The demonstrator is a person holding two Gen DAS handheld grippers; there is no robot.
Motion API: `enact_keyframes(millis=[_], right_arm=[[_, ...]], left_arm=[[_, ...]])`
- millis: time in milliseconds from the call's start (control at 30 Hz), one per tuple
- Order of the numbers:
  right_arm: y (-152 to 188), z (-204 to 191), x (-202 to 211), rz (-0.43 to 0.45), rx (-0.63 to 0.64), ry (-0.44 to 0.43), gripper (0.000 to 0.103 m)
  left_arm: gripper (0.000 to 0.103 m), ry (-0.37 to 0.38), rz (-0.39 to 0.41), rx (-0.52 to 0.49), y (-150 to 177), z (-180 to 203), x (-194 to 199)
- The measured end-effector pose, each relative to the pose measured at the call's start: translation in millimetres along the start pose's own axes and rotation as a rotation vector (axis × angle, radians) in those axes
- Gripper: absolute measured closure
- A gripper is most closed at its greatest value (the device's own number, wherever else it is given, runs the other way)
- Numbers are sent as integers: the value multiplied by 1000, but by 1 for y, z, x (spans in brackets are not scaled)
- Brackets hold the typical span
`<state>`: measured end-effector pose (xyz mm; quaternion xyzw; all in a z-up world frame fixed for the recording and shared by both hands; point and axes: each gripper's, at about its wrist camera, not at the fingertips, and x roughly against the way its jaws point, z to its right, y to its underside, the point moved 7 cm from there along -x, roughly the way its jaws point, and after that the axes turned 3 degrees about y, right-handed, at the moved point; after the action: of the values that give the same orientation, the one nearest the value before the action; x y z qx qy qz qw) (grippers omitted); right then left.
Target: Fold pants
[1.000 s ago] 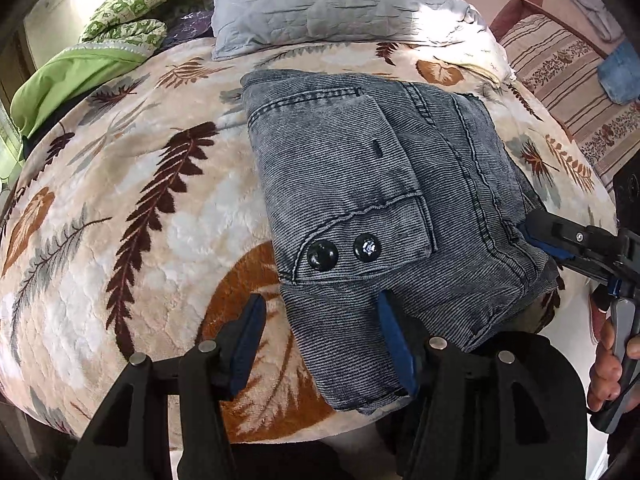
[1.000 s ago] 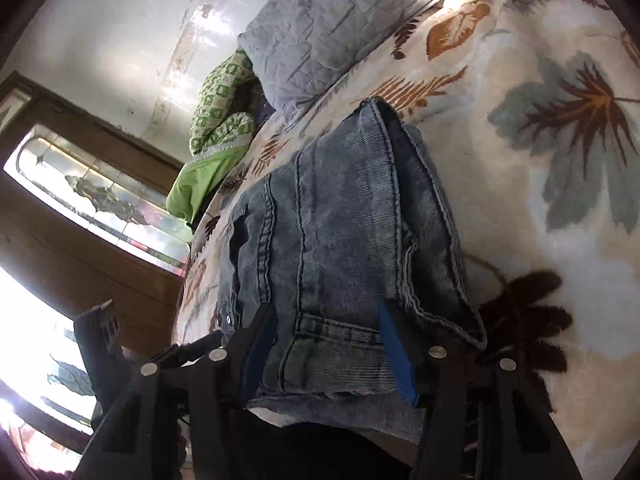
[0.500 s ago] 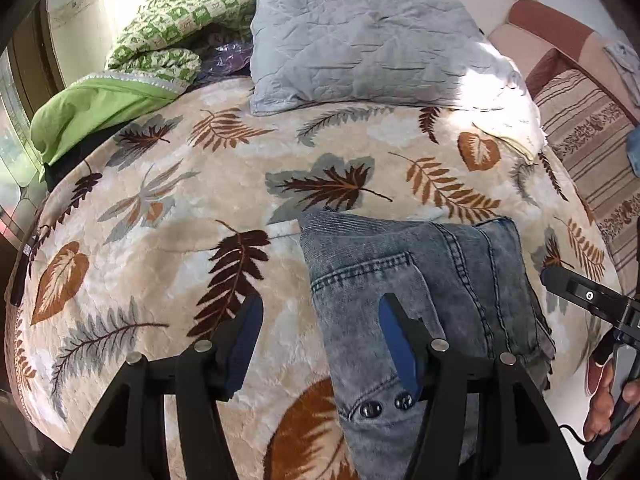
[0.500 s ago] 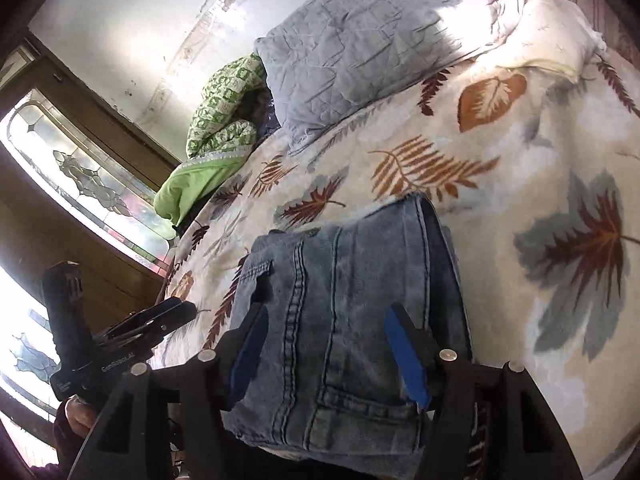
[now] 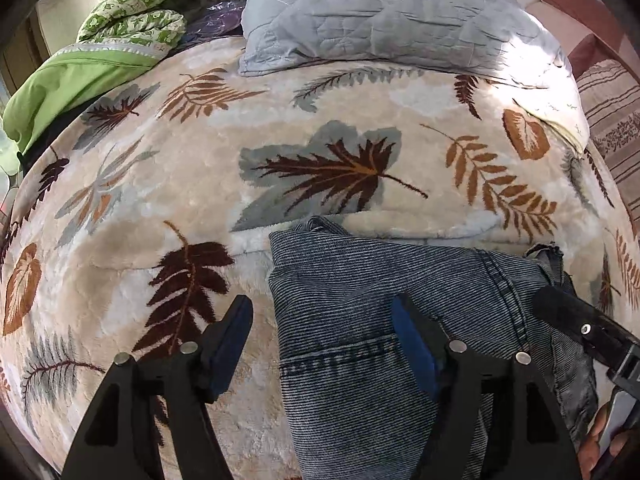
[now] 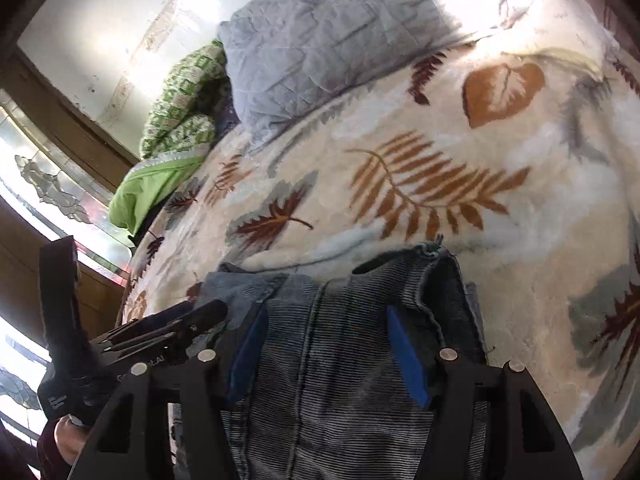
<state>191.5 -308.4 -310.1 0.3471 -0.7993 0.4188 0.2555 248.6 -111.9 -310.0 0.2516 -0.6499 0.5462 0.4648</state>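
A cream plush blanket with a leaf print (image 5: 400, 92) is being backed by a grey quilted pillow (image 5: 380, 12). Folded grey-blue denim pants (image 5: 360, 280) are being straddled, ungripped, by the just-widened left gripper (image 5: 322, 346) and the parted right gripper (image 6: 328, 350).

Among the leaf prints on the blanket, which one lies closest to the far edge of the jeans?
The dark brown maple-like leaf with a grey shadow, directly beyond the jeans; the orange ferns and heart-shaped leaf lie farther right.
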Motion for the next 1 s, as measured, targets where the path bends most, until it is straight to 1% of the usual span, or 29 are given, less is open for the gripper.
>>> enact_keyframes(millis=[67,133,200,233,300,367,433,533,633,700,733,767,800,833,933,1000], right_arm=[[2,2,0,11,30,-4,38],[3,0,1,4,65,20,38],[3,-2,6,-11,63,44,38],[3,-3,12,-13,51,48,38],[7,-5,29,0,26,28,38],[16,-7,46,9,36,28,38],[29,-10,64,25,81,66,38],[52,-12,79,15,128,122,38],[74,-5,82,-11,129,172,38],[89,3,75,-52,136,222,38],[97,7,70,-72,147,244,38],[100,8,70,-56,168,254,38],[101,8,70,-36,185,259,38],[102,8,70,-31,190,268,37],[100,10,67,-26,186,290,37],[98,8,66,-34,203,310,37]], left_arm=[[24,-1,8,10,1,-3,0],[24,4,-8,32,1,-4,3],[24,-7,-5,38,1,-5,15],[24,-15,7,30,2,-4,24],[24,-31,35,-3,6,-1,46],[24,-47,61,-33,15,3,65],[24,-52,83,-61,27,10,81],[24,-40,68,-125,56,24,95],[24,-41,44,-166,84,31,96],[24,-33,2,-187,103,34,86],[24,-44,-16,-191,111,33,79],[23,-47,-10,-184,115,30,76],[21,-36,8,-171,117,28,74],[20,-33,5,-164,117,27,72],[18,-15,-40,-136,115,23,65],[15,-32,-43,-151,114,24,65]])
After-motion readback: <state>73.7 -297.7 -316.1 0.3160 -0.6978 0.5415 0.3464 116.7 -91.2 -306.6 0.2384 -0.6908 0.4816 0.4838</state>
